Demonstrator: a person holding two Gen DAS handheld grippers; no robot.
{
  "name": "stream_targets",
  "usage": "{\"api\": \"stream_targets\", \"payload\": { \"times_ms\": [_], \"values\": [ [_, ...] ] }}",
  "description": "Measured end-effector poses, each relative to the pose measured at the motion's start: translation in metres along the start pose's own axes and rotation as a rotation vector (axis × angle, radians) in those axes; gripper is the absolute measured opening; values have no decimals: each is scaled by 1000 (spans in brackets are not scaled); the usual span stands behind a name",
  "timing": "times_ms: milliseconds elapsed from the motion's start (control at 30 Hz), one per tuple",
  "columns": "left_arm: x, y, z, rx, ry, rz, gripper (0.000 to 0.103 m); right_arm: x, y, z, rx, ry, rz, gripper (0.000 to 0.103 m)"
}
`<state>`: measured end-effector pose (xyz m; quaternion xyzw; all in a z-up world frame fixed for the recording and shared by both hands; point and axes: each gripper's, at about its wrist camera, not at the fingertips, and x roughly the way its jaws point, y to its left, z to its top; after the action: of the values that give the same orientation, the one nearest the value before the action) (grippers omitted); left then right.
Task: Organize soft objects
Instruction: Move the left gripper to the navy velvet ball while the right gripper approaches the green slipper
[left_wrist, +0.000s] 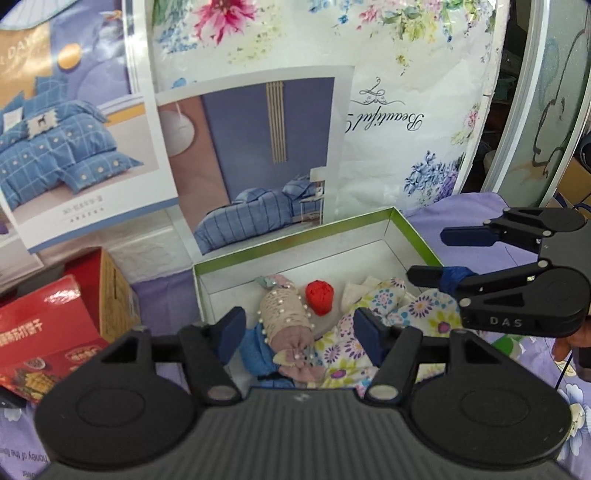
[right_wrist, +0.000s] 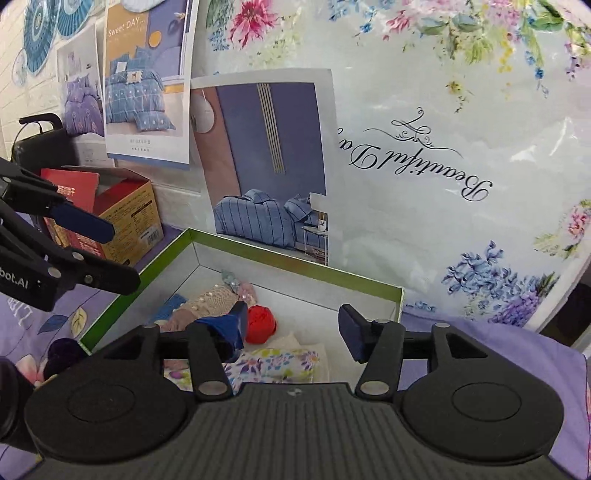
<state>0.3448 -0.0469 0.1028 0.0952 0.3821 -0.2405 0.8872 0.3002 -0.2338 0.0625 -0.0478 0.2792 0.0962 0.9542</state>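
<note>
Your left gripper (left_wrist: 299, 334) hangs released over the near end of the green-rimmed box (left_wrist: 295, 240); your right gripper (right_wrist: 293, 328) is spread wide too. In the box lie a pearl-trimmed roll (left_wrist: 286, 310), red yarn ball (left_wrist: 320, 296) and floral cloth (left_wrist: 406, 314).

The green-rimmed box (right_wrist: 236, 254) is open on top, so it can be entered from above. Bare floor is left at its back and right corner (right_wrist: 332, 306); the left and front are taken up by rolled cloths (left_wrist: 286, 314) and a red ball (left_wrist: 319, 297). A red carton (left_wrist: 66, 317) crowds the left.
</note>
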Motion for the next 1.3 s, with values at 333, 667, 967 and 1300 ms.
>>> {"api": "stream_targets", "payload": {
  "times_ms": [333, 667, 967, 1300],
  "values": [
    [-82, -2, -63, -40, -39, 56, 66, -51, 56, -26, -80, 5, 35, 46],
    [-146, 49, -165, -170, -61, 178, 66, -78, 108, -63, -73, -20, 21, 49],
    [-97, 122, -186, -298, 8, 161, 66, -143, 98, -102, 120, -134, -144, 50],
    [-17, 134, -143, -276, 110, -86, 66, -187, 36, -144, 424, -164, -414, 51]
  ]
}}
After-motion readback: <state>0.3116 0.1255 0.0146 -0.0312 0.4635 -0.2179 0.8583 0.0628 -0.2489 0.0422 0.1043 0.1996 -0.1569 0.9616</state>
